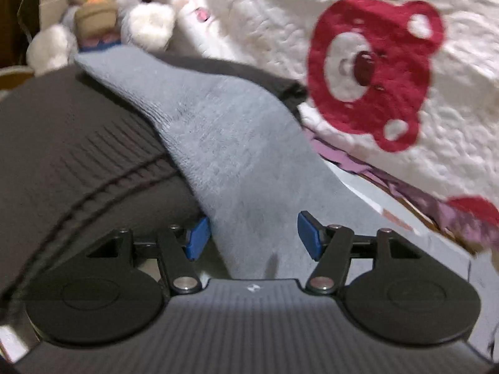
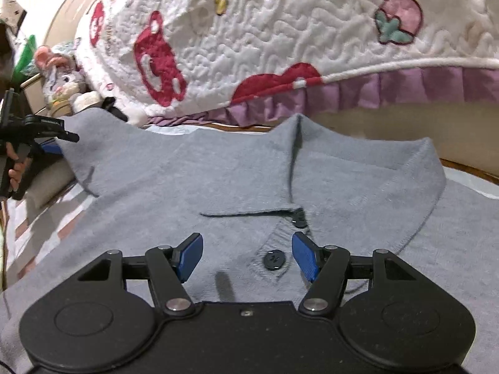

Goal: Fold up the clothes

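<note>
My left gripper stands wide over the grey shirt's sleeve; my right gripper gapes empty, button at six o'clock of the collar.

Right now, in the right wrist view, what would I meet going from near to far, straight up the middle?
right gripper → dark button on the grey polo shirt → shirt collar → purple frill → white quilt with red bears.
</note>
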